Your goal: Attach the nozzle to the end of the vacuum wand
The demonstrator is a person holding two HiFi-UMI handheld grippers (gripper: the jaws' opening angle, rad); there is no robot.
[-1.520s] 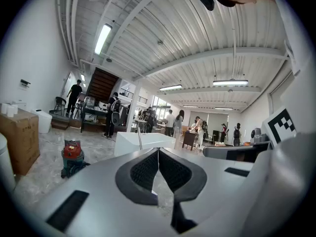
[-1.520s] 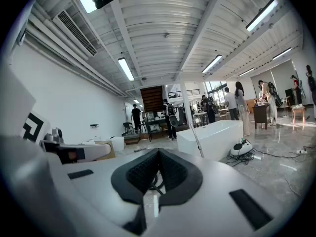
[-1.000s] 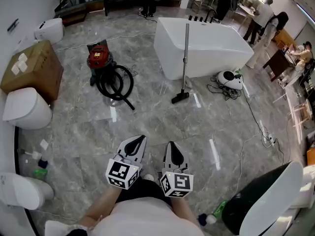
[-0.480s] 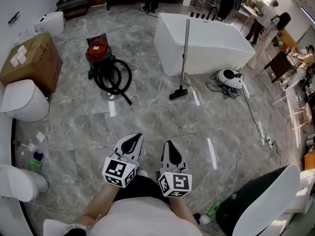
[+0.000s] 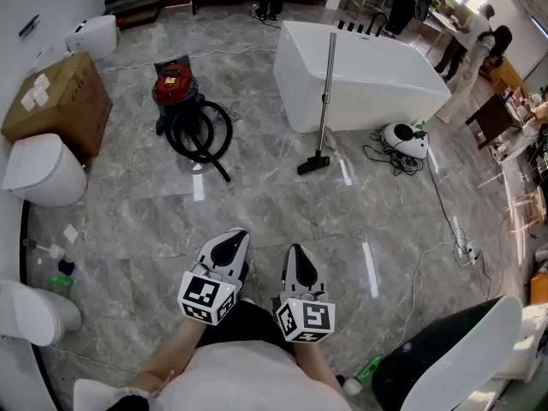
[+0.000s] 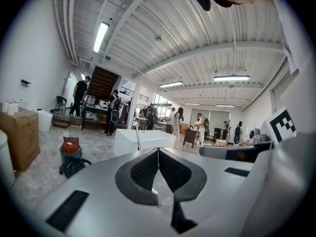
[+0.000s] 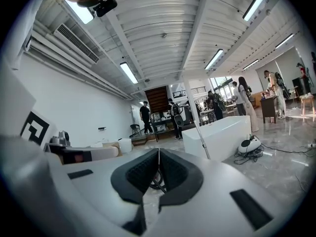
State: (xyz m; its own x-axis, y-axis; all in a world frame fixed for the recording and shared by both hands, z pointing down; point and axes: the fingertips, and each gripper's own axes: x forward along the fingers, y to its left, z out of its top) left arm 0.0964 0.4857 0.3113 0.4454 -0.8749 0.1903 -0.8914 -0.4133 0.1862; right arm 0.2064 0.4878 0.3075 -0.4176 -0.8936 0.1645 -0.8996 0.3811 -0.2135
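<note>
A metal vacuum wand (image 5: 325, 84) leans upright against the white bathtub (image 5: 377, 84), with a black floor nozzle (image 5: 312, 164) at its foot on the marble floor. Left of it stands the red vacuum canister (image 5: 175, 91) with its black hose (image 5: 199, 137) coiled in front. My left gripper (image 5: 235, 241) and right gripper (image 5: 296, 253) hover side by side close to my body, far from the wand, both shut with nothing between them. The left gripper (image 6: 158, 150) shows its pads meeting, wand (image 6: 138, 139) and canister (image 6: 69, 148) beyond. The right gripper (image 7: 159, 150) is the same, wand (image 7: 199, 135) ahead.
Two white toilets (image 5: 43, 178) (image 5: 30, 315) and a cardboard box (image 5: 56, 101) line the left wall, with small bottles (image 5: 58, 271) between. A small white appliance (image 5: 402, 139) with cables (image 5: 441, 208) lies right of the tub. A black-and-white fixture (image 5: 454, 358) fills the bottom right. People stand far back.
Both grippers have sunk a little, still shut and side by side. The head view has drifted slightly across the floor. Nothing was taken hold of.
</note>
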